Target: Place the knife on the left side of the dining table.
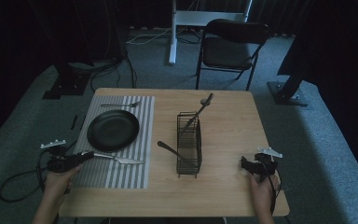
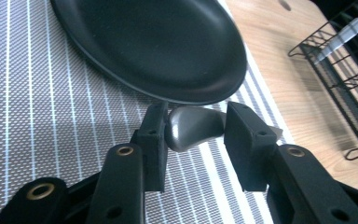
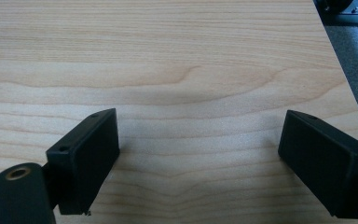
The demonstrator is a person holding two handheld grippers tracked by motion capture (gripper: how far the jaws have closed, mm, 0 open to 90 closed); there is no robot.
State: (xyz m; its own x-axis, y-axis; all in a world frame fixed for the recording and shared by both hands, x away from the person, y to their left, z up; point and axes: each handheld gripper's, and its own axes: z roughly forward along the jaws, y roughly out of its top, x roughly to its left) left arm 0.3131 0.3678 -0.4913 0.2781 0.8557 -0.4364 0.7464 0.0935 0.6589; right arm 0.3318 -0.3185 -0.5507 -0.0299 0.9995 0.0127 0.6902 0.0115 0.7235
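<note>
Your left tongs sat at the counter's left edge, jaws part open around a knife handle, one pad touching and the other just clear. The knife lay on the striped mat, pointing right, below the black plate. The left gripper view revealed that gap. Your right tongs rested wide open and empty, well apart.

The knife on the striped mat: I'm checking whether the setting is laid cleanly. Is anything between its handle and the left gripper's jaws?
Nothing visible. The knife handle end lies between the left gripper jaws on the striped mat. One pad touches it; the other stands apart. The black plate rim sits just beyond, not between.
</note>
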